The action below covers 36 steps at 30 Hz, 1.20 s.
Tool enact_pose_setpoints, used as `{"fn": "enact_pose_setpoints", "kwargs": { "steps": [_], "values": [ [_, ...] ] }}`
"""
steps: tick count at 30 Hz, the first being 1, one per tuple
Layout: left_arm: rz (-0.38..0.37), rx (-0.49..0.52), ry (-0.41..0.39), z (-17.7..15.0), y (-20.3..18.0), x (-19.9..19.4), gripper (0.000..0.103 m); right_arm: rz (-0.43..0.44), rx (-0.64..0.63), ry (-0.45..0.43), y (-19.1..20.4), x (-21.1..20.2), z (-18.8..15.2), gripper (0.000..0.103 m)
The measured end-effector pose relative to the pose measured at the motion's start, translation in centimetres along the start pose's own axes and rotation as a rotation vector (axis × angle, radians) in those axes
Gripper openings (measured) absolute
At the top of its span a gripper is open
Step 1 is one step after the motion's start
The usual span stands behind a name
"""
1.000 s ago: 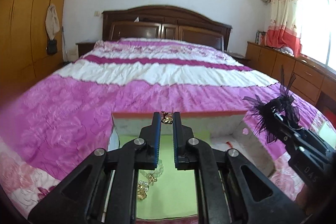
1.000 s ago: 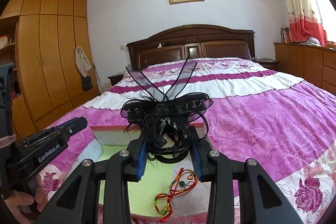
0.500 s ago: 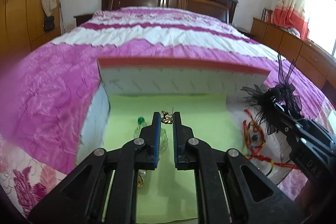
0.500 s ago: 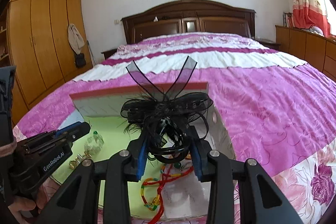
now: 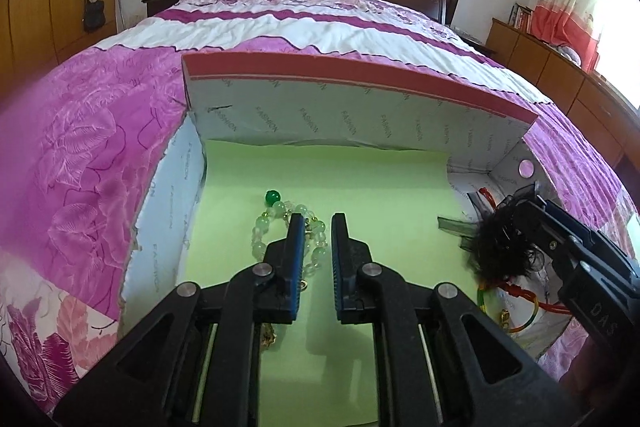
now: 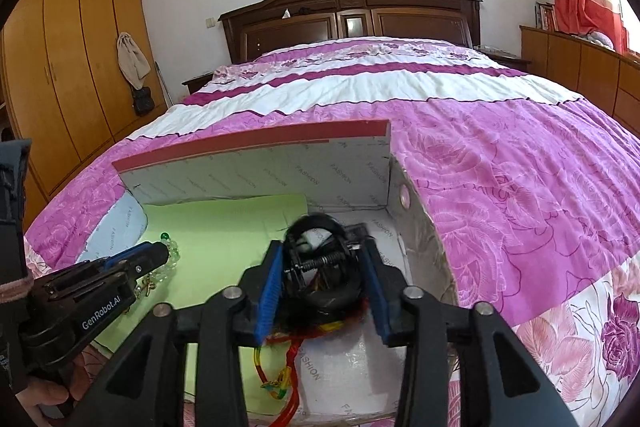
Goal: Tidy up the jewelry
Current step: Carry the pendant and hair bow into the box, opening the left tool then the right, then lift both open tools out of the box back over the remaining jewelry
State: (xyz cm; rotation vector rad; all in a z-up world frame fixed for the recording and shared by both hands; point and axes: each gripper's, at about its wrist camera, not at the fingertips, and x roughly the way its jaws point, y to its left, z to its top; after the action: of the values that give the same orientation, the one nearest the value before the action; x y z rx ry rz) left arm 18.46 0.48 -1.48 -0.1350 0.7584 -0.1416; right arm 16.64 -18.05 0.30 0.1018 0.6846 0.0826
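An open cardboard box (image 5: pixel 320 107) (image 6: pixel 256 179) lined with a green sheet (image 5: pixel 320 175) lies on the bed. My left gripper (image 5: pixel 319 223) (image 6: pixel 160 255) hovers low over a pale bead bracelet (image 5: pixel 272 223) (image 6: pixel 170 255). Its jaws are opening a little and nothing is pinched at the tips. A small gold piece lies among the beads. My right gripper (image 6: pixel 322 267) (image 5: pixel 520 211) is at the box's right end with its jaws opening. The black feathered hair clip (image 6: pixel 320 267) (image 5: pixel 500 247) sits loose and blurred between them, above red and green cord bracelets (image 6: pixel 288 367) (image 5: pixel 516 303).
The box rests on a pink and white quilt (image 5: pixel 100 147) with a dark wooden headboard (image 6: pixel 352 15) behind. Wooden wardrobes (image 6: pixel 60 67) line the left wall and low cabinets (image 5: pixel 560 75) the right. A hand (image 6: pixel 36 399) holds the left gripper.
Both grippers sank into the box and tilted downward. The gold piece left the left gripper's tips. The right fingers spread and the hair clip tipped over between them.
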Motion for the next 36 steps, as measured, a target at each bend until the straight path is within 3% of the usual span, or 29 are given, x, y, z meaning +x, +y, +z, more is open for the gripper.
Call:
{"fn": "enact_pose_setpoints", "kwargs": {
  "steps": [9,18,36],
  "values": [
    [-0.005,-0.013,-0.003,0.2,0.2,0.0,0.019,0.025,0.032,-0.008,-0.7,-0.1,-0.2,0.052],
    [-0.008,0.003,-0.016,0.4,0.0,-0.8,0.020,0.043,0.048,-0.033,-0.9,-1.2,0.0,0.053],
    [-0.081,0.055,-0.071,0.9,-1.5,-8.0,0.021,0.068,0.084,-0.111,-0.7,-8.0,0.4,0.054]
  ]
}}
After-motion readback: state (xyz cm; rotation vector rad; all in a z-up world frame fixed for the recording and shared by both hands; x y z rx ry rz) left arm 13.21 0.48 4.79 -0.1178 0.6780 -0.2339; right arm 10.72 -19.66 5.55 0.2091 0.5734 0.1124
